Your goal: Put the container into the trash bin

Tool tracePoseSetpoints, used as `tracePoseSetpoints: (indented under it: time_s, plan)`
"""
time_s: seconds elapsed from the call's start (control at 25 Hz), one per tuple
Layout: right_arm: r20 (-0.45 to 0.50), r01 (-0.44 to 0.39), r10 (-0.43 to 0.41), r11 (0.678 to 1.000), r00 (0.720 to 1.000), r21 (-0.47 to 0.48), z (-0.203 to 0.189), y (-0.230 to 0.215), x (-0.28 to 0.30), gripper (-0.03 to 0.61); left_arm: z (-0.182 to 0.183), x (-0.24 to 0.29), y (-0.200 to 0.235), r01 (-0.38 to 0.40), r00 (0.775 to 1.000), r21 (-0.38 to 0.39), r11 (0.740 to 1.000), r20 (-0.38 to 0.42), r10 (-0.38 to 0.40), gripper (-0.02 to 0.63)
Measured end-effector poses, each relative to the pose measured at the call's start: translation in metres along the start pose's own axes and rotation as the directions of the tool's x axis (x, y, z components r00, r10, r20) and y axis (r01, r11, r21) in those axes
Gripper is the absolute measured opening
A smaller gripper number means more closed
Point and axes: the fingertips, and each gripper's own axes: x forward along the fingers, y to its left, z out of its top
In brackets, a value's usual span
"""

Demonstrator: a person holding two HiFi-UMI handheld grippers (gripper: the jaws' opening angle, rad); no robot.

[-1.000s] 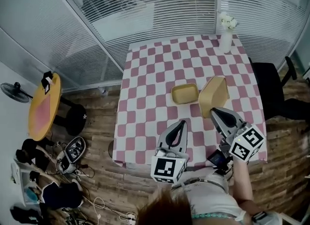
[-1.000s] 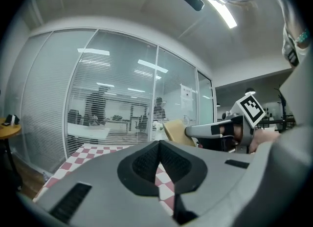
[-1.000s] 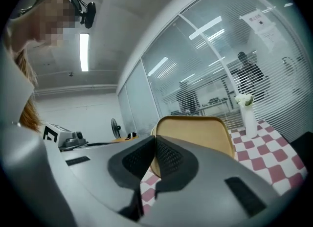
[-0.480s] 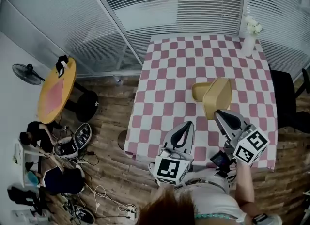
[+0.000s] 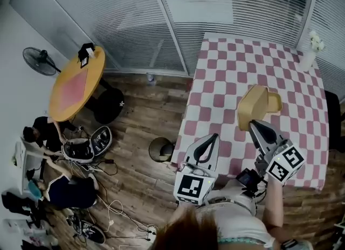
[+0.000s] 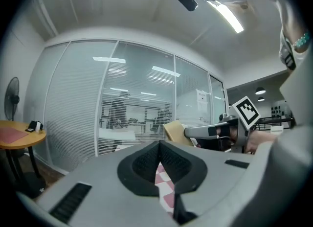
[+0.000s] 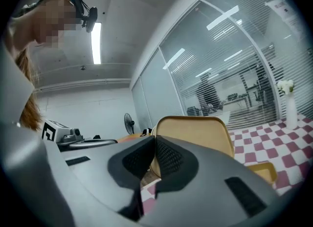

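Seen from above, the right gripper (image 5: 254, 125) is clamped on the edge of a tan container (image 5: 257, 103) at its twelve o'clock, over the pink-checked table (image 5: 226, 66), with one half of the container upright. The left gripper (image 5: 214, 137), jaws pressed together with nothing between them, hovers at the table's near edge. The round trash bin (image 5: 160, 149) stands on the wooden floor at that gripper's nine o'clock

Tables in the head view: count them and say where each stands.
2. A round yellow table at the left by the fan; a checkered table at the right. More may be hidden behind the blinds.
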Motion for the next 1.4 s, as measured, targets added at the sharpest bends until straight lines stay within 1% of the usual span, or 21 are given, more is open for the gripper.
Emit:
tracePoseSetpoints:
  time_s: [0.12, 0.28, 0.4, 0.48, 0.6, 0.72, 0.8, 0.92, 1.08, 1.16, 1.24, 1.4]
  plan:
    - [-0.007, -0.039, 0.039, 0.999, 0.999, -0.001, -0.016, 0.045, 0.047, 0.001, -0.008, -0.04, 0.059, -0.057, 0.998, 0.009, 0.998, 0.006, 0.057, 0.006]
    - [-0.018, -0.111, 0.111, 0.994, 0.994, -0.005, -0.036, 0.116, 0.104, 0.0, -0.014, -0.096, 0.121, -0.11, 0.994, -0.003, 0.994, -0.014, 0.11, 0.006]
    - [-0.032, -0.179, 0.179, 0.984, 0.983, -0.004, -0.045, 0.162, 0.14, 0.0, -0.013, -0.13, 0.157, -0.158, 0.987, -0.005, 0.987, -0.013, 0.158, 0.006]
    - [-0.044, -0.235, 0.235, 0.972, 0.971, -0.006, -0.052, 0.191, 0.158, 0.0, -0.014, -0.152, 0.174, -0.21, 0.978, -0.002, 0.978, -0.01, 0.21, 0.006]
    - [-0.067, -0.33, 0.329, 0.944, 0.942, -0.005, -0.062, 0.224, 0.184, 0.0, -0.019, -0.179, 0.199, -0.297, 0.955, -0.016, 0.955, 0.0, 0.297, 0.006]
    - [-0.107, -0.417, 0.415, 0.909, 0.903, 0.002, -0.067, 0.246, 0.209, 0.0, -0.022, -0.194, 0.218, -0.374, 0.927, -0.064, 0.925, 0.006, 0.375, 0.006]
    - [-0.136, -0.472, 0.468, 0.882, 0.873, 0.006, -0.074, 0.26, 0.217, 0.0, -0.025, -0.205, 0.223, -0.425, 0.904, -0.086, 0.901, 0.011, 0.428, 0.006]
    - [-0.18, -0.549, 0.543, 0.835, 0.821, 0.014, -0.088, 0.28, 0.22, 0.0, -0.029, -0.221, 0.225, -0.495, 0.866, -0.098, 0.863, 0.017, 0.499, 0.006]
    - [-0.224, -0.619, 0.609, 0.785, 0.761, 0.027, -0.1, 0.305, 0.23, 0.0, -0.028, -0.237, 0.235, -0.551, 0.831, -0.109, 0.827, 0.017, 0.556, 0.006]
    - [-0.238, -0.641, 0.628, 0.767, 0.741, 0.027, -0.107, 0.315, 0.238, 0.0, -0.031, -0.244, 0.244, -0.575, 0.815, -0.114, 0.81, 0.01, 0.58, 0.006]
    - [-0.248, -0.654, 0.64, 0.756, 0.727, 0.03, -0.114, 0.325, 0.244, 0.001, -0.035, -0.253, 0.253, -0.593, 0.802, -0.114, 0.797, 0.003, 0.597, 0.006]
    - [-0.263, -0.67, 0.655, 0.741, 0.709, 0.039, -0.128, 0.34, 0.26, 0.0, -0.044, -0.266, 0.269, -0.619, 0.783, -0.119, 0.776, -0.014, 0.622, 0.006]
